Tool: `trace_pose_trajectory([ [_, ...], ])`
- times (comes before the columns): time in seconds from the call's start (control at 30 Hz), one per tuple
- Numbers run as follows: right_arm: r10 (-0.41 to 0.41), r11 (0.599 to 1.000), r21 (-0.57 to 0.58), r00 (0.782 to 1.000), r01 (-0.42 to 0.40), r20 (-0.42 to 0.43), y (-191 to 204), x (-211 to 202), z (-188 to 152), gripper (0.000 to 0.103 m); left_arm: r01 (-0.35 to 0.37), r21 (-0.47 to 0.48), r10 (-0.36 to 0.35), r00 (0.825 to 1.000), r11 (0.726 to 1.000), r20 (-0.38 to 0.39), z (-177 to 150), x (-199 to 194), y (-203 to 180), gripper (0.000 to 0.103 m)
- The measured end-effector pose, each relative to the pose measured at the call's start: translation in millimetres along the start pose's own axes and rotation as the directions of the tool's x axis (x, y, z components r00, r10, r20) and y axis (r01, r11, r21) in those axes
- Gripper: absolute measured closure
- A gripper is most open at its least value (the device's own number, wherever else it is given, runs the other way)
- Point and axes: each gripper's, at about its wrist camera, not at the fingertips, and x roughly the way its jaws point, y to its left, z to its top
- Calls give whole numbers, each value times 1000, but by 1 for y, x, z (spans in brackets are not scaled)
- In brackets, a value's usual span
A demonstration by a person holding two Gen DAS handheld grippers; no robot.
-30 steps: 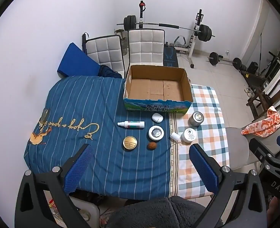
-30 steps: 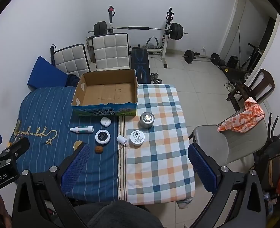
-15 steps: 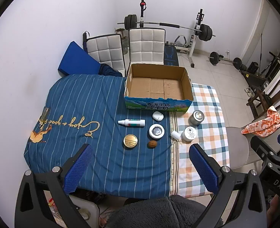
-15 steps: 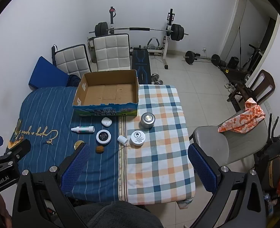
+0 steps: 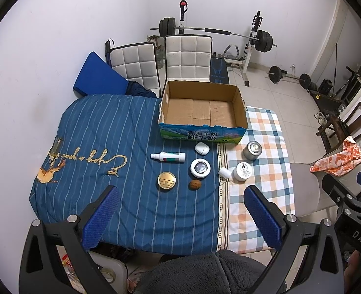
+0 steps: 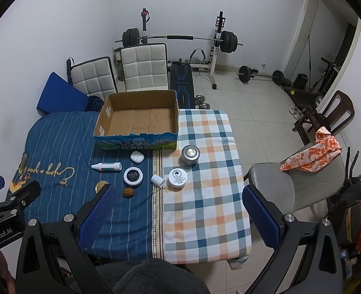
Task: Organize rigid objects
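An empty cardboard box (image 5: 202,109) (image 6: 141,120) stands at the table's far side. In front of it lie a white spray bottle (image 5: 168,157) (image 6: 106,166), a white pebble-shaped case (image 5: 202,148) (image 6: 137,157), a round black-lidded jar (image 5: 200,168) (image 6: 133,176), a gold disc (image 5: 166,181) (image 6: 101,185), a walnut (image 5: 195,185) (image 6: 128,192), a small white bottle (image 5: 224,172) (image 6: 157,180), a white jar (image 5: 242,171) (image 6: 177,178) and a silver tin (image 5: 253,150) (image 6: 190,155). My left gripper (image 5: 180,218) and right gripper (image 6: 178,218) hover open and empty above the table's near edge.
The table wears a blue striped cloth (image 5: 102,147) on the left and a checked cloth (image 6: 205,196) on the right. Two white chairs (image 5: 187,58) stand behind it. A grey chair (image 6: 293,186) with an orange cloth is at the right. Weight equipment lines the back wall.
Both views have drifted slightly, so the table sits a little lower in frame. Nothing on the table has moved, and both grippers stay open.
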Motion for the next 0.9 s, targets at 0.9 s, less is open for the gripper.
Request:
trace_pose_trajectory([
  [0.9,-2,1000,-2,1000,2,2,4,1,1,0,9,14,-8,1000,1000,-12,2,6,-9,0],
])
